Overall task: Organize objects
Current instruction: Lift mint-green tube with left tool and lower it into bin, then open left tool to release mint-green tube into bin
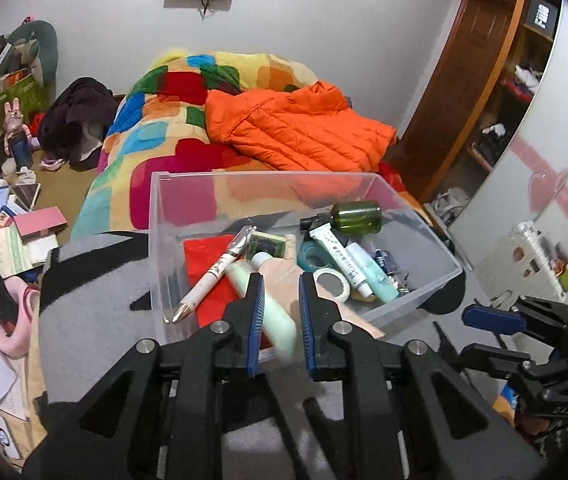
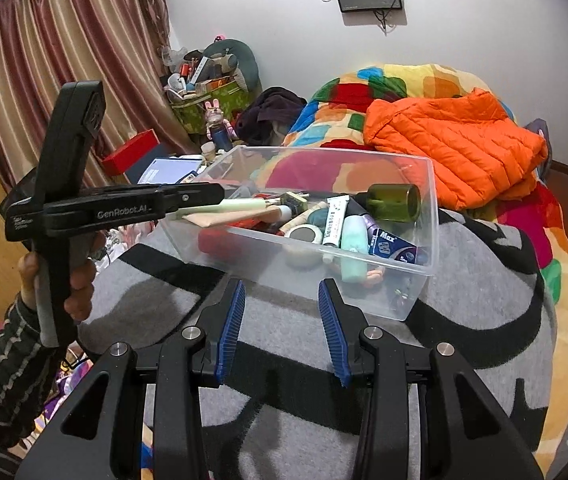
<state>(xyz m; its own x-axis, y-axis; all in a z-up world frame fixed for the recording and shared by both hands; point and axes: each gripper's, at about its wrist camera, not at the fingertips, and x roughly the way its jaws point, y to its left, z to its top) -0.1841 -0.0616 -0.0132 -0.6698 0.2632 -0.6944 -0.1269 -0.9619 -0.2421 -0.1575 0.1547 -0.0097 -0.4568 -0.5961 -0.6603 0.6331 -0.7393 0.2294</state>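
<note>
A clear plastic bin [image 1: 160, 240] [image 2: 424, 216] stands on a grey and black blanket and holds a pen [image 1: 212, 276], a green bottle [image 1: 356, 218] [image 2: 394, 202], tape rolls [image 1: 332, 284], tubes and a red cloth. My left gripper [image 1: 280, 296] [image 2: 204, 200] is over the bin's near edge, with a pale green tube [image 1: 268, 308] [image 2: 240, 205] and a beige flat piece [image 1: 284, 276] between its jaws; whether the pads touch them I cannot tell. My right gripper [image 2: 280, 300] is open and empty just short of the bin's front wall.
The grey blanket [image 2: 484, 300] covers a bed with a colourful quilt [image 1: 156, 136] and an orange jacket [image 1: 296, 128] [image 2: 452, 148] behind the bin. Cluttered books and boxes [image 1: 12, 224] lie at the left. A wardrobe [image 1: 524, 100] stands at the right.
</note>
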